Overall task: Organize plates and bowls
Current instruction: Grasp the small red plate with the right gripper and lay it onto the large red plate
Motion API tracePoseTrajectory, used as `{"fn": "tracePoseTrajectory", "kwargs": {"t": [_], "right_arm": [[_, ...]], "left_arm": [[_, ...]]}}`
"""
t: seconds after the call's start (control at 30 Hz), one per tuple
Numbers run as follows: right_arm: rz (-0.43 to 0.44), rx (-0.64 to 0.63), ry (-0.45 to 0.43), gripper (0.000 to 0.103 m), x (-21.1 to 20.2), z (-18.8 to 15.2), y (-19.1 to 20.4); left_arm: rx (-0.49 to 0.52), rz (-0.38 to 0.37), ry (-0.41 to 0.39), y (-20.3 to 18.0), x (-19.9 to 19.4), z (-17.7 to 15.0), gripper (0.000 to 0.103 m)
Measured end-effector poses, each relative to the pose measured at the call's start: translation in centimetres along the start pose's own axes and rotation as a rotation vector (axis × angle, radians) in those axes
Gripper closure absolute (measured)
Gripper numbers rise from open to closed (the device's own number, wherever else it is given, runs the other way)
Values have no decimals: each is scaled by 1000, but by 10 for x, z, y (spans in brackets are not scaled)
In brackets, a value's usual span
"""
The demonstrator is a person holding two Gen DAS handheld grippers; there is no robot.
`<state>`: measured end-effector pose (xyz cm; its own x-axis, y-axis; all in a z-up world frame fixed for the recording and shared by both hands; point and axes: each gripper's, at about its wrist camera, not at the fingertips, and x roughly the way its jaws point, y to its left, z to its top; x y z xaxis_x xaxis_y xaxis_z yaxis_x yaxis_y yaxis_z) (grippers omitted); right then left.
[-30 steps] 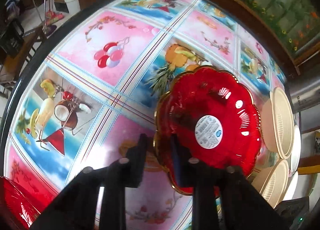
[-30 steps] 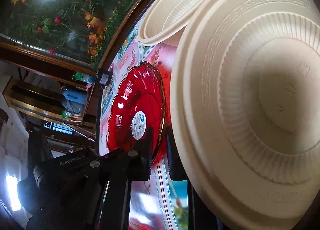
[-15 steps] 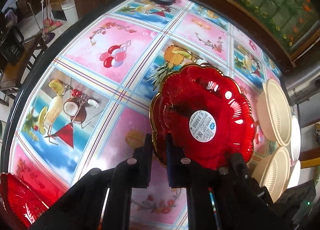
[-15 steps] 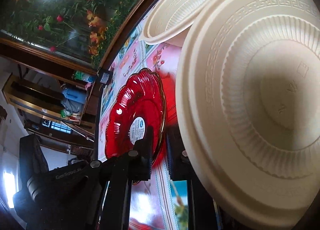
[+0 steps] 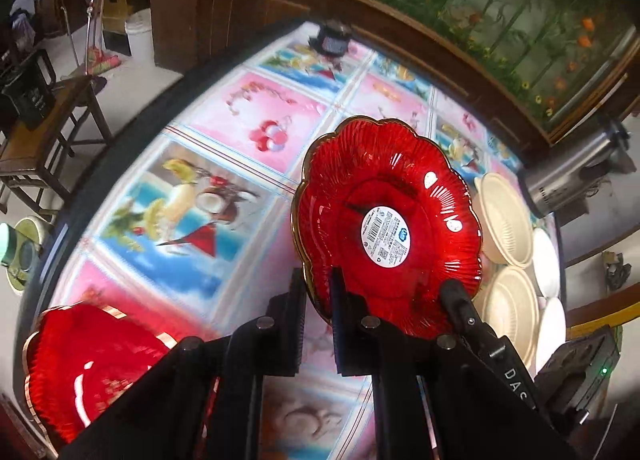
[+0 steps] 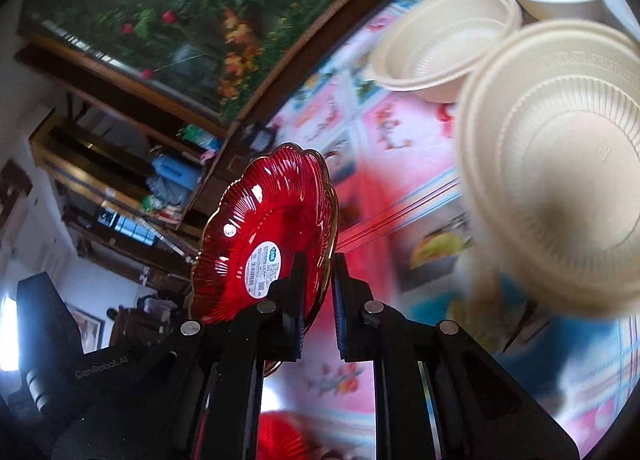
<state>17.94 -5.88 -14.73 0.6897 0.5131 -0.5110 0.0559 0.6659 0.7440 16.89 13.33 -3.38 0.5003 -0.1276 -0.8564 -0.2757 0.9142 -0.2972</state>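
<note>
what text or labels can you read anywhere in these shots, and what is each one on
"GenRobot.AI": on the black body of the other tongs at lower left of the right wrist view.
"DAS": letters on the black arm at lower right of the left wrist view; the rest is cut off.
Round white sticker on the lifted red plate: barcode and fine print, too small to read.
</note>
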Motion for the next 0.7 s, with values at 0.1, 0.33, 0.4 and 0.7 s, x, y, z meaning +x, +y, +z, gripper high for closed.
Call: {"fn": "tracePoseTrajectory", "kwargs": {"t": [0.1, 0.33, 0.4, 0.7], "right_arm": [[24, -61, -4, 91, -9, -13, 15], [76, -164, -3, 91, -39, -57, 35], [86, -198, -7, 91, -48, -71, 41], [120, -343, 54, 91, -66, -130, 74]], "left_arm": [[4, -6, -38, 12, -22, -9, 94], [41, -18, -119, 37, -63, -45, 94], [45, -22, -142, 46, -73, -56, 94], [-39, -35, -174, 111, -100, -96, 93]]}}
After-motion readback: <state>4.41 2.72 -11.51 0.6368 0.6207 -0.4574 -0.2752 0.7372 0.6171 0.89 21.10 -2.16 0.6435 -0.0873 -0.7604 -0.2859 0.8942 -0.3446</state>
